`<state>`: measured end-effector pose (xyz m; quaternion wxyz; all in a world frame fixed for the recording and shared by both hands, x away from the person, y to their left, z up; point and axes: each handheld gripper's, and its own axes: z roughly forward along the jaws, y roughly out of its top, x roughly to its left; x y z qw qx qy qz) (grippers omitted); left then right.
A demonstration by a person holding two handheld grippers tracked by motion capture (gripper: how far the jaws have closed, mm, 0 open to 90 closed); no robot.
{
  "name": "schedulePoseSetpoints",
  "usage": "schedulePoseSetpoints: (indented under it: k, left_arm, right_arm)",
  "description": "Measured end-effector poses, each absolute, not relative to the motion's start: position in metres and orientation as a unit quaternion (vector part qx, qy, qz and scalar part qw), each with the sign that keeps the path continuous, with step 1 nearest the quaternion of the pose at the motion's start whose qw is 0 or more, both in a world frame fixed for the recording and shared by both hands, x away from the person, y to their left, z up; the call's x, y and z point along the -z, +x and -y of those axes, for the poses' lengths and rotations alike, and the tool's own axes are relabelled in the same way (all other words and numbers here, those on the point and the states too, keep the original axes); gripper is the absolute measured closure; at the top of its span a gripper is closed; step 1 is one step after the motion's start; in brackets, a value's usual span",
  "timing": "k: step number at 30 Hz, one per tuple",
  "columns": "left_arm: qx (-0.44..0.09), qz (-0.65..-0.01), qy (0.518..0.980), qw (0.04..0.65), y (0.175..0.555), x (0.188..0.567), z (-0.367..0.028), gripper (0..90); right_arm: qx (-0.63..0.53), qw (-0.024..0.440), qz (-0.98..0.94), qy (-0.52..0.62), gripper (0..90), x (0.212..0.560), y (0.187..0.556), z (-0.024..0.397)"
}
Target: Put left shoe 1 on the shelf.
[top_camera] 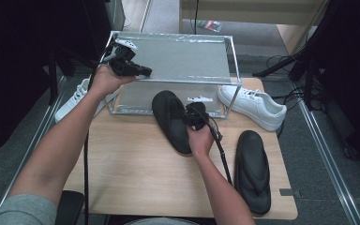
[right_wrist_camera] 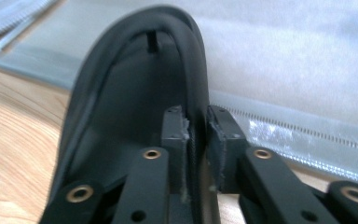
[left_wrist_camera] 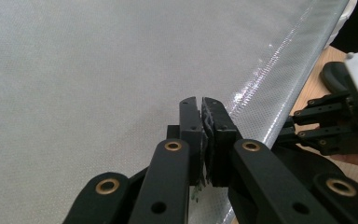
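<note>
Rubber flip-flop (top_camera: 171,119), light and bendy by its look, lies on the counter (top_camera: 136,168) against the rack (top_camera: 178,58); right claw (right_wrist_camera: 198,126) clamps its stiffer rim; left claw (left_wrist_camera: 201,105) is closed, empty.

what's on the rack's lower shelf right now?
The toe of the black flip-flop held by the right gripper reaches the lower shelf front edge; the visible shelf is otherwise bare. The rack top shelf and left gripper cover its back part.
</note>
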<state>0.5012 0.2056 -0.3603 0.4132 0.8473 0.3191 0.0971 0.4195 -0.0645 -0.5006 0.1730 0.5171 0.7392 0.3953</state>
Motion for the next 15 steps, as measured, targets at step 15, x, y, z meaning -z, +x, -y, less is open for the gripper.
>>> schedulePoseSetpoints:
  k: [15]
  left_arm:
    - [-0.105, -0.322, 0.845, 0.413, 0.501, 0.361, -0.205, 89.4]
  right_arm:
    - [-0.439, 0.139, -0.765, 0.450, 82.8, 0.484, 0.356, 0.087]
